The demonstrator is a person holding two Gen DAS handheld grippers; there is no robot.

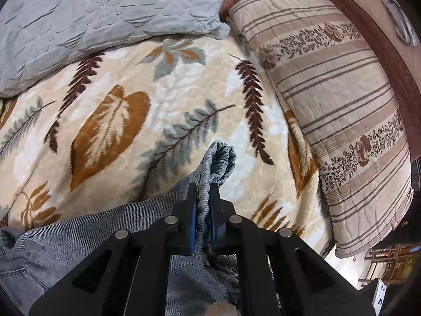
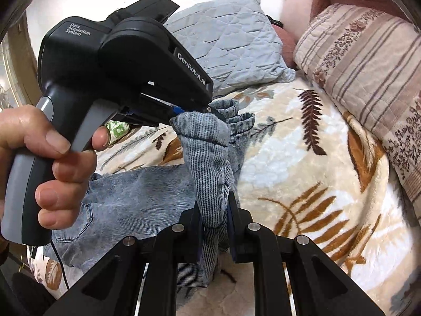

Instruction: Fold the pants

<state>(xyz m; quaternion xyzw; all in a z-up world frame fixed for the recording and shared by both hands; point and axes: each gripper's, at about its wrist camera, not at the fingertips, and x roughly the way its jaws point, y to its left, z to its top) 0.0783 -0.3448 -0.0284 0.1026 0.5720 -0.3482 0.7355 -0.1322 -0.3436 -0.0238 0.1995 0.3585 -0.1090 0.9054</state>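
2 grippers, left gripper (image 1: 204,197) and right gripper (image 2: 214,210), each clamp a cuff of the pants (image 2: 147,184); the denim looks soft and limp, so grip the hems.

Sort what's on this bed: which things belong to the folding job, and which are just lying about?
In the job:
pants
left tool, shut on the pants
right tool, shut on the pants

Lying about:
grey pillow
striped pillow
leaf-print blanket
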